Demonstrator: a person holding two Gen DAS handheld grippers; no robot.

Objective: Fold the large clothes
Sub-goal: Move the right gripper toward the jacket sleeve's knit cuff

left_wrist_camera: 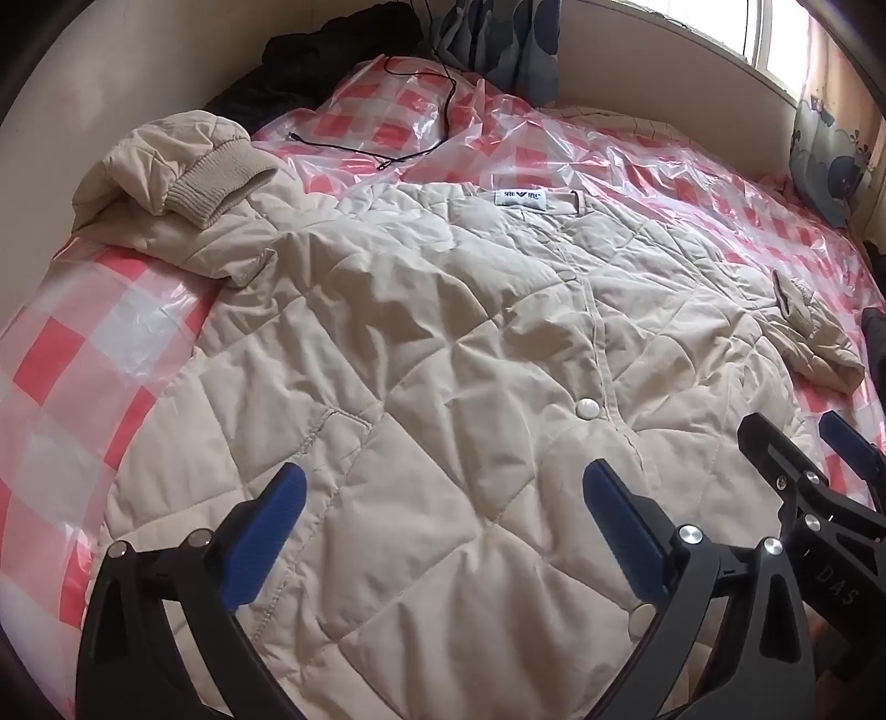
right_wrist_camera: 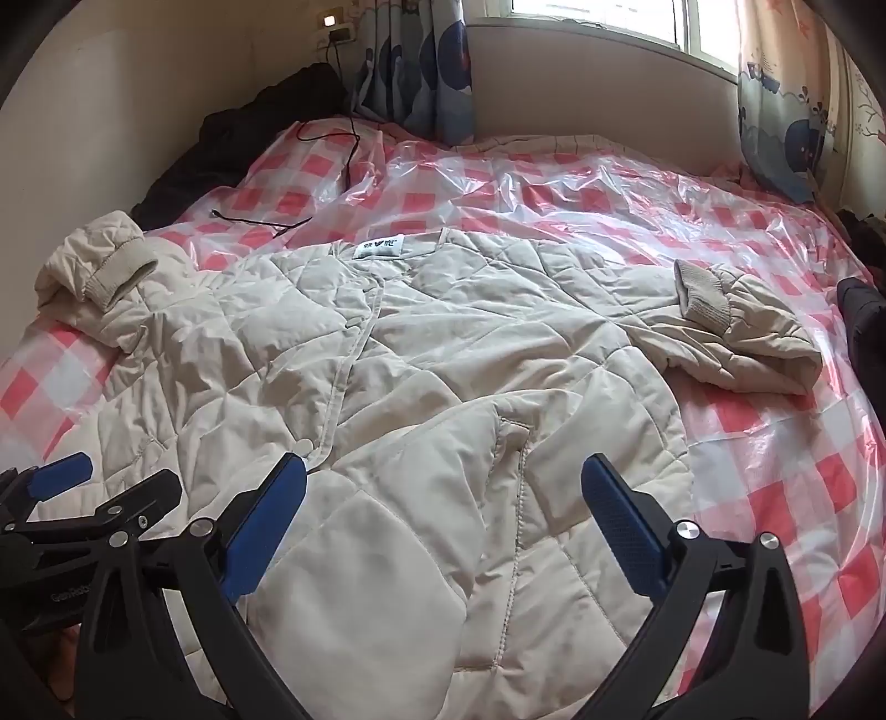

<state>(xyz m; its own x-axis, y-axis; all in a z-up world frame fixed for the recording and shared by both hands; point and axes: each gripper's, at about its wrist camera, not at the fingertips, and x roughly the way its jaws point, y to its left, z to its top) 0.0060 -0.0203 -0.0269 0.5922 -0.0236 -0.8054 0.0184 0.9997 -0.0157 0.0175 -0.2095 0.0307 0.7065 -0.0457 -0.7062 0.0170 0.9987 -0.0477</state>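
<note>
A cream quilted jacket (left_wrist_camera: 443, 310) lies front up on the bed, collar label (left_wrist_camera: 519, 198) at the far side; it also shows in the right wrist view (right_wrist_camera: 443, 354). Its left sleeve with ribbed cuff (left_wrist_camera: 221, 180) is bunched at the far left, and its right sleeve (right_wrist_camera: 736, 327) lies folded at the right. My left gripper (left_wrist_camera: 443, 498) is open and empty above the jacket's lower left front. My right gripper (right_wrist_camera: 443, 487) is open and empty above the lower right front. Each gripper shows in the other's view: the right gripper (left_wrist_camera: 803, 437) and the left gripper (right_wrist_camera: 111, 482).
The bed is covered by a pink and white checked sheet under clear plastic (right_wrist_camera: 609, 199). A black cable (left_wrist_camera: 426, 111) lies at the far side. Dark clothing (left_wrist_camera: 332, 50) is piled in the far left corner. Curtains (right_wrist_camera: 421, 66) and a window are behind the bed.
</note>
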